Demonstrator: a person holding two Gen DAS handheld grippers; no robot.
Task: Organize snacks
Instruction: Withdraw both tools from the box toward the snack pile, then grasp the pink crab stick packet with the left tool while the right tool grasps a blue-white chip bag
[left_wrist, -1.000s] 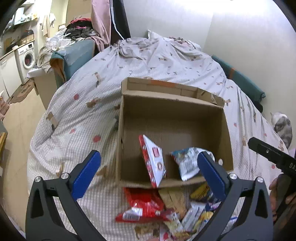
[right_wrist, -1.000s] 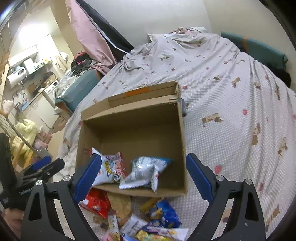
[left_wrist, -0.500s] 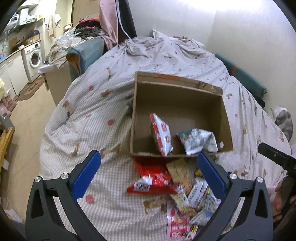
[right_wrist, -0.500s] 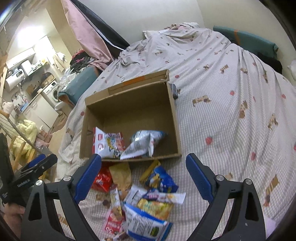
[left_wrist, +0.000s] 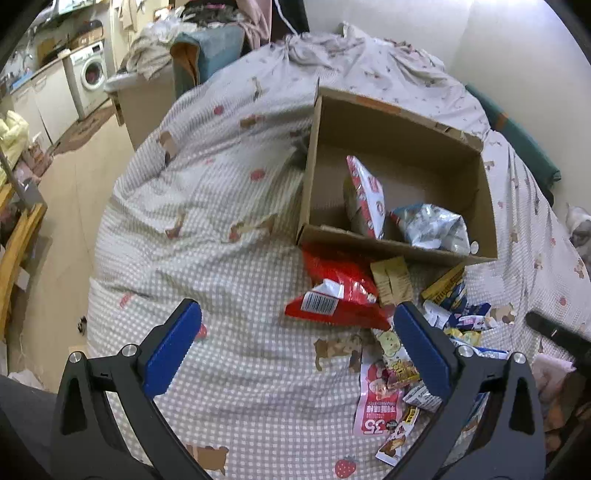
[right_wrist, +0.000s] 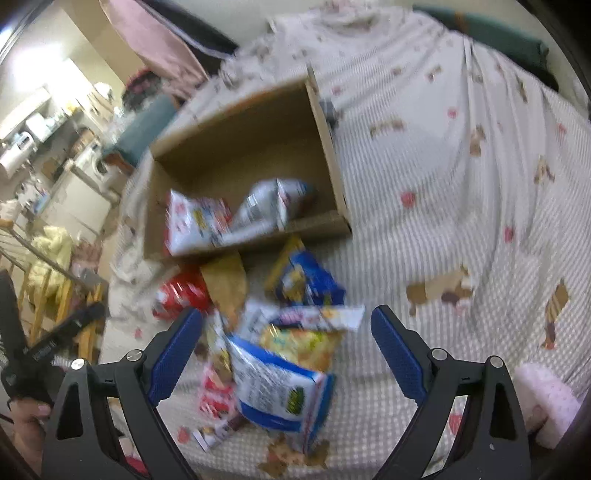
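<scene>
I see a bed covered in a checked bedspread (left_wrist: 221, 229) printed with small dogs and strawberries, and on it an open cardboard box (left_wrist: 399, 147) with 2 snack bags inside: a red and white bag (left_wrist: 365, 195) standing on edge and a crumpled silver bag (left_wrist: 432, 225) beside it. Just in front of the box's near wall lies a loose pile of snacks. My left gripper (left_wrist: 295, 350) hangs above the bedspread with its 2 blue-padded jaws spread wide and nothing between them; the red bag (left_wrist: 340, 295) with a barcode label lies just beyond the gap, toward the right jaw, and a pink packet (left_wrist: 376, 406) marked 35 lies close inside that jaw. My right gripper (right_wrist: 286, 350) is also spread wide and gripping nothing; this view is blurred, but a blue and white bag (right_wrist: 277, 391) lies in the gap between its jaws, with a yellow-green packet (right_wrist: 303, 343) just beyond it and a blue and yellow bag (right_wrist: 303, 280) farther on, near the box. A washing machine (left_wrist: 92, 74) stands in the room to the far left.
</scene>
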